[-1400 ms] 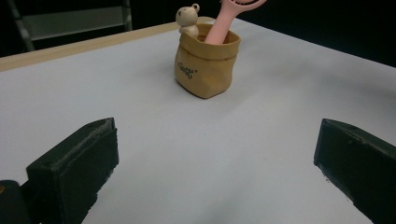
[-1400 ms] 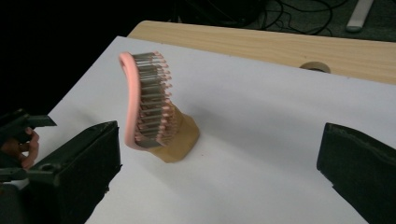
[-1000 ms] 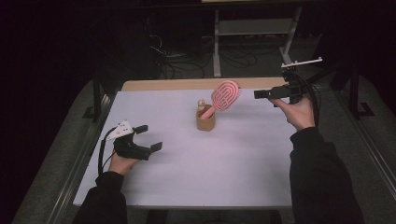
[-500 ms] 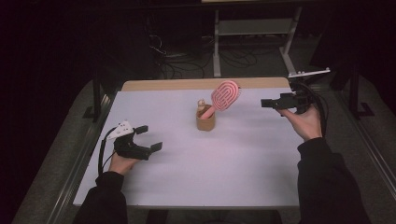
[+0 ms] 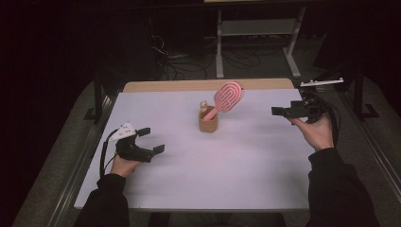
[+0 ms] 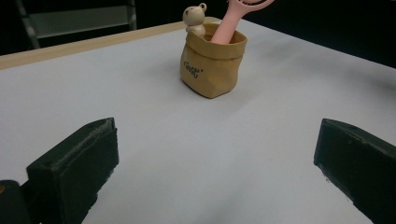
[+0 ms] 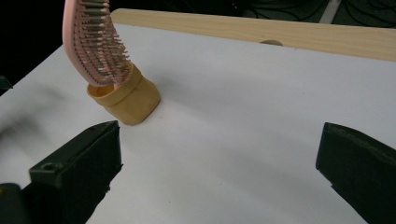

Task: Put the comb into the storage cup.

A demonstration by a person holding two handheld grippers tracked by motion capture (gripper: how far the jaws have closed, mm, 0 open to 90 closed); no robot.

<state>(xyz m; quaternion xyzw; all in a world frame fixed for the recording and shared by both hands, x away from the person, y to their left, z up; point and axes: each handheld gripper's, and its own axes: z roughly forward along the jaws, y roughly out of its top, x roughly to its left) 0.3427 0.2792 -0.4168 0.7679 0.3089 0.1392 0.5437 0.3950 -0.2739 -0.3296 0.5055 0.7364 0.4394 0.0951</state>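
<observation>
A small tan pouch (image 5: 208, 124) (image 6: 212, 60) (image 7: 126, 98) stands upright near the middle of the white table. A pink hairbrush (image 5: 227, 97) (image 7: 93, 42) sticks out of it, handle down, head leaning right. A little bear figure (image 6: 194, 18) peeks from the pouch's rim. My left gripper (image 5: 150, 140) (image 6: 215, 158) rests low at the table's left, open and holding nothing, aimed at the pouch. My right gripper (image 5: 276, 111) (image 7: 219, 163) hovers at the right side, open, nothing between its jaws, well apart from the brush.
The white table top (image 5: 246, 161) has a wooden strip (image 5: 208, 85) along its far edge. A metal frame (image 5: 255, 28) and cables lie on the dark floor beyond. Dark rails run along both table sides.
My right gripper has drawn back to the right and toward me, away from the brush head. The left gripper has stayed put.
</observation>
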